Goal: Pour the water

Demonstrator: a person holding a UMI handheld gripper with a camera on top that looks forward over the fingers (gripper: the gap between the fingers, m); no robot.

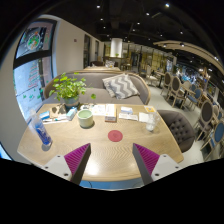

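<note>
The gripper point(112, 160) hangs above the near edge of a smooth pale wooden table point(100, 150), its jaws wide apart and holding nothing. Near the table's left edge stands a slim blue bottle point(41, 133). Toward the middle sit a rounded green-and-white cup point(85, 117) and a flat red disc point(115, 135); a clear glass point(148, 122) stands near the right edge. A leafy plant point(68, 88) fills the far left corner, its pot hard to make out.
</note>
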